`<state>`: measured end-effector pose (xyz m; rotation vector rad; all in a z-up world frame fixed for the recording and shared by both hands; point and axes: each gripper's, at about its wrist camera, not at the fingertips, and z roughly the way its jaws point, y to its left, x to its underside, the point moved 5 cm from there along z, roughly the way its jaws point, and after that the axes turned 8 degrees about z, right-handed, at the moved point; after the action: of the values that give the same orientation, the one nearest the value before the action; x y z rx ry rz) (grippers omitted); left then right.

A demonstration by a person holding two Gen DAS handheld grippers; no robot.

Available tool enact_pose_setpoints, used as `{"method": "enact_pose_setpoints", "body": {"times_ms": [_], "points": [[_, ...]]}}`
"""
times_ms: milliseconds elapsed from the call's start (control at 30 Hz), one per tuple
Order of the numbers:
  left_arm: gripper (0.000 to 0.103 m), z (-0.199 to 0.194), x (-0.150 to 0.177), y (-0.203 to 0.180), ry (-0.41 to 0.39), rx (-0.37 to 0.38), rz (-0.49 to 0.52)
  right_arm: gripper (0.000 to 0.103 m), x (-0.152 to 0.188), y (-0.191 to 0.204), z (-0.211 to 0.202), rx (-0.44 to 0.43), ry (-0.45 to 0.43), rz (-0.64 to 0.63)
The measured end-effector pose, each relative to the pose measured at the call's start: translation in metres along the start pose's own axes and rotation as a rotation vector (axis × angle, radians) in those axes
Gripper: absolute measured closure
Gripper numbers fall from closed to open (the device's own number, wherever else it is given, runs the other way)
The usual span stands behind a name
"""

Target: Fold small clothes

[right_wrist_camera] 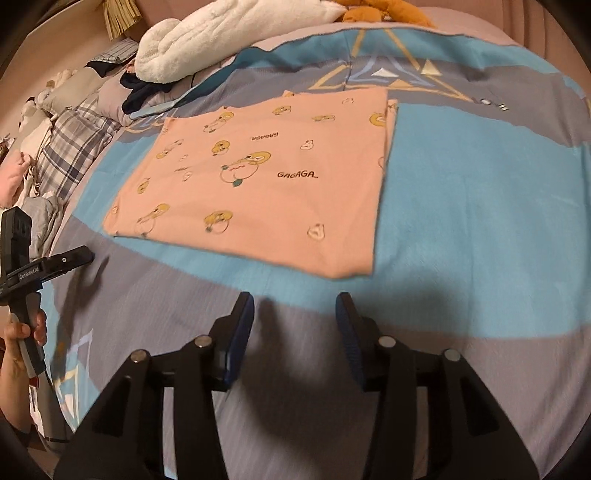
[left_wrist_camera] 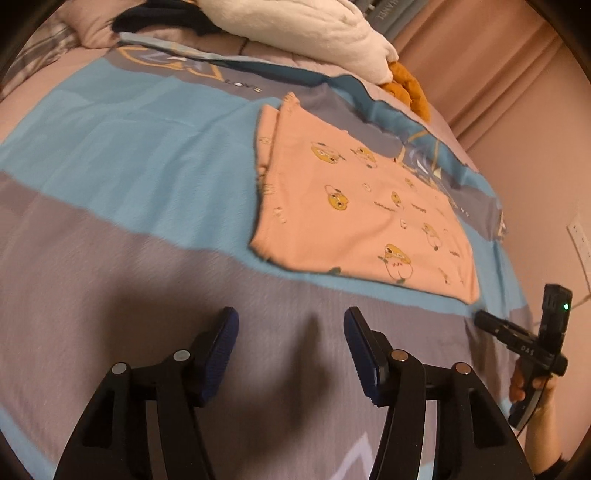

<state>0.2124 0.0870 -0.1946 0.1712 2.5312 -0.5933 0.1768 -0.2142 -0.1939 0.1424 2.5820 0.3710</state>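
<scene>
Blue-grey bedspread [right_wrist_camera: 480, 192], pink curtains [left_wrist_camera: 517, 74].

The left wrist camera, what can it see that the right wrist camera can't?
Only the left wrist view shows a wall outlet and the right gripper. Only the right wrist view shows plaid bedding, a straw-like tassel and the left gripper. Both show the pink duck-print garment folded flat on the blue and grey blanket, a white plush, and open jaws holding nothing.
</scene>
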Motion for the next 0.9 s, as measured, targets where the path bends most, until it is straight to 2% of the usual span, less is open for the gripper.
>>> {"method": "enact_pose_setpoints", "body": {"times_ms": [67,133,167,367,533,700,900], "points": [[0.040,-0.005,0.003,0.003,-0.004,0.010,-0.014,0.052,0.004,0.004,-0.009,-0.012,-0.010,0.005],[0.026,-0.009,0.004,0.005,-0.011,0.017,-0.027,0.043,0.006,0.009,-0.018,-0.025,-0.024,0.010],[0.025,-0.010,0.003,0.005,-0.016,0.023,-0.030,0.041,0.005,0.014,-0.023,-0.032,-0.038,0.008],[0.024,-0.005,-0.003,0.009,-0.026,0.094,-0.076,0.036,-0.009,0.040,-0.027,-0.078,-0.071,-0.012],[0.023,0.012,-0.019,0.020,-0.016,0.144,-0.123,0.036,-0.029,0.062,-0.013,-0.132,-0.081,0.008],[0.023,0.033,-0.041,0.035,-0.018,0.221,-0.188,0.036,-0.045,0.078,0.007,-0.175,-0.078,0.023],[0.022,0.051,-0.069,0.041,-0.015,0.290,-0.195,0.036,-0.057,0.081,0.024,-0.200,-0.069,0.028]]}}
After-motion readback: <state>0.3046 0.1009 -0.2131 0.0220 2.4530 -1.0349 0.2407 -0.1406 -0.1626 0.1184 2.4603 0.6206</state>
